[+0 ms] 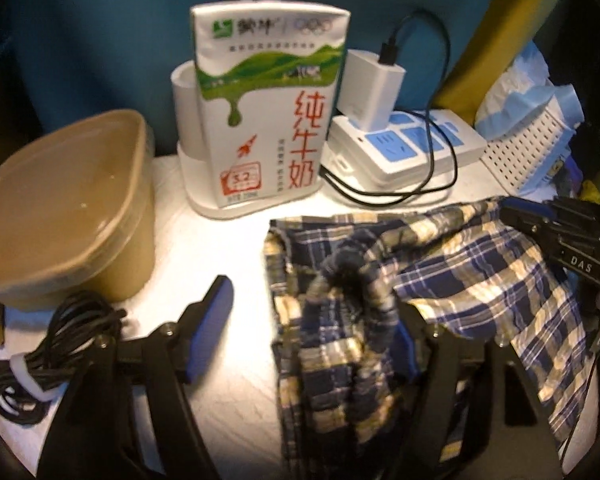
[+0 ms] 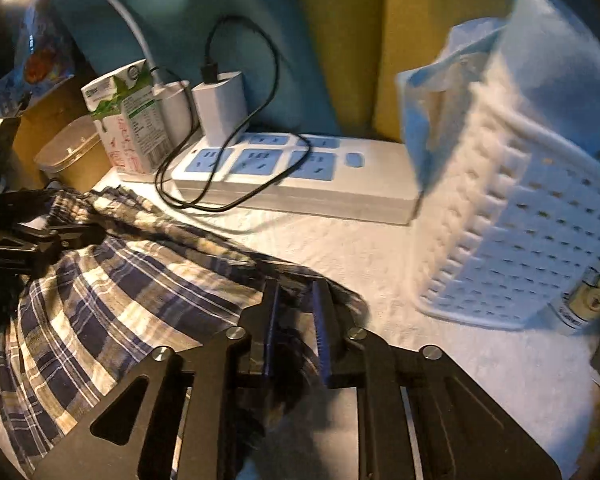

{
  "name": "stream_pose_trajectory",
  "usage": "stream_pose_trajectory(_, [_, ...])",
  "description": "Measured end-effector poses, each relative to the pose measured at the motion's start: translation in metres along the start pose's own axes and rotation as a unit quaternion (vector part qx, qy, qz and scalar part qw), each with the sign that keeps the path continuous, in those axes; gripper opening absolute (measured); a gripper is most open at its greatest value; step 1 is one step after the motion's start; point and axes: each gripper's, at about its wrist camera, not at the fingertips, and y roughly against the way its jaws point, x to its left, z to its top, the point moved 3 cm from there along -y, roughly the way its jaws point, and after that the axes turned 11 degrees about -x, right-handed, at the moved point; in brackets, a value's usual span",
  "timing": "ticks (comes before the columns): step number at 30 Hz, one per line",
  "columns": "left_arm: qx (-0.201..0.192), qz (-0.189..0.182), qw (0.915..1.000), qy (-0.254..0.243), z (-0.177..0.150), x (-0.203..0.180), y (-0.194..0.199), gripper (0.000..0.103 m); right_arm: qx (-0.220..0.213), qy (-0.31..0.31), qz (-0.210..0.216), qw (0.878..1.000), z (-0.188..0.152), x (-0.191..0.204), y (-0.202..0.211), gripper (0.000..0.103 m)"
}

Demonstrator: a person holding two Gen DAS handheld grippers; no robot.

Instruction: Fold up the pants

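- Plaid pants point(image 1: 440, 280): a bunched heap on the white surface point(image 1: 228, 248), in front of the milk carton point(image 1: 268, 108) and the power strip point(image 1: 404, 148); part of the cloth hangs off the near edge.
- Handling, as judged: thin woven cotton, light and limp, with no stiffness of its own. It sags from any 1 hold, so 2 holds along the same hem or waistband suit it. It is not fragile, and the crinkled weave gives the pads some bite.
- Left claw point(image 1: 316, 320): jaws wide apart; 1 finger stands bare over the surface, the other is draped by a rolled fold of cloth. Nothing is pinched.
- Right claw point(image 2: 296, 320): jaws drawn nearly together on a dark edge fold of the pants, near the white perforated basket point(image 2: 520, 220).
- Hazard: the black charger cable point(image 1: 436, 152) loops just behind the heap and could snag a lifted leg.
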Motion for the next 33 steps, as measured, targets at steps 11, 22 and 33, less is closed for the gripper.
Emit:
stream_pose_trajectory(11, [-0.04, -0.014, 0.999, -0.012, 0.018, 0.002, 0.035, 0.073, -0.038, -0.031, -0.012, 0.999, 0.01, -0.015, 0.051, 0.045])
stream_pose_trajectory(22, [-0.004, -0.025, 0.9997, -0.006, 0.007, -0.012, -0.007, 0.073, -0.011, -0.045, 0.01, 0.999, -0.003, -0.017, 0.04, 0.061])
stream_pose_trajectory(33, [0.001, -0.046, 0.9987, -0.024, 0.003, -0.021, -0.029, 0.074, 0.011, -0.1, 0.062, 0.993, -0.018, -0.021, 0.007, 0.072])
